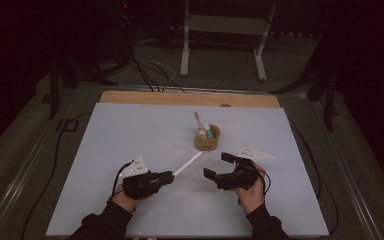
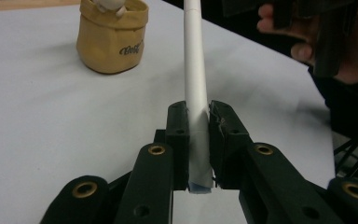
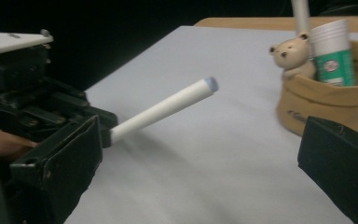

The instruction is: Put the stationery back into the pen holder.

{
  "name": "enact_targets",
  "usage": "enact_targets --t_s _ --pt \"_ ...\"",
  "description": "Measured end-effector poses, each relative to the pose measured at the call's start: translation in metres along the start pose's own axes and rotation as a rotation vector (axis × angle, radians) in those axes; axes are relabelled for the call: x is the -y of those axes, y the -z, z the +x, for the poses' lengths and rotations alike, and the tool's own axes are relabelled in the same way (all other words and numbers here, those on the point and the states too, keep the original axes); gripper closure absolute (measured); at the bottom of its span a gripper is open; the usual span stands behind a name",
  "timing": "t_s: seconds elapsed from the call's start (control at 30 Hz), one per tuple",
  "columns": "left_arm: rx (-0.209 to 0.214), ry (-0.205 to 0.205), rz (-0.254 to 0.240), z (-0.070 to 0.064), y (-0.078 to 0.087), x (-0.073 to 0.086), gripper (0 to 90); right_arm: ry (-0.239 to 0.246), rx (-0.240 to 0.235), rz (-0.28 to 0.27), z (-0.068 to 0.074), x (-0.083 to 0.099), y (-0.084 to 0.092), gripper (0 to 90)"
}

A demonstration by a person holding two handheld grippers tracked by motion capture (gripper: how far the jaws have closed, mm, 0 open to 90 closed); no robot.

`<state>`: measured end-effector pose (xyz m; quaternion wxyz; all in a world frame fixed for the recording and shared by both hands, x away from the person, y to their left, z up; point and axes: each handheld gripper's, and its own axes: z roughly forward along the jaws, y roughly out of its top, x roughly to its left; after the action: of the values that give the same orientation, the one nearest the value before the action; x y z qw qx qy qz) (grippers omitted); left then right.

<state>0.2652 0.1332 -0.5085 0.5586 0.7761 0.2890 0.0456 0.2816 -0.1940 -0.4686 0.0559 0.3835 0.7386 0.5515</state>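
Pale grey covers the worktop (image 1: 130, 165), where a tan fabric pouch (image 2: 113, 39) bears a dark script logo too blurred to read. Left tongs (image 2: 198, 135) are clenched on a white stick (image 2: 195, 70), which points toward the pouch. Right tongs (image 1: 220, 165) hang released nearby.
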Motion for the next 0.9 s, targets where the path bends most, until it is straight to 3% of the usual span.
enact_targets --t_s 0.23,0.43,0.53,0.77,0.9 --pt "0.006 -0.004 -0.032 -0.001 0.001 -0.002 80.0 -0.057 -0.048 0.025 0.001 -0.004 -0.007 0.1" --pt "0.011 -0.011 -0.038 -0.004 -0.001 -0.003 80.0 -0.172 -0.037 0.072 0.003 -0.006 -0.017 0.7" --pt "0.017 -0.009 -0.041 -0.004 -0.003 -0.003 80.0 -0.226 -0.076 0.075 0.003 -0.005 -0.022 1.4" --pt "0.042 -0.026 -0.042 -0.007 -0.005 -0.003 80.0 -0.352 -0.129 0.052 -0.002 -0.005 -0.024 26.4" --pt "0.049 -0.041 -0.042 -0.008 -0.006 -0.003 80.0 -0.399 -0.168 0.038 -0.005 -0.005 -0.024 40.2"
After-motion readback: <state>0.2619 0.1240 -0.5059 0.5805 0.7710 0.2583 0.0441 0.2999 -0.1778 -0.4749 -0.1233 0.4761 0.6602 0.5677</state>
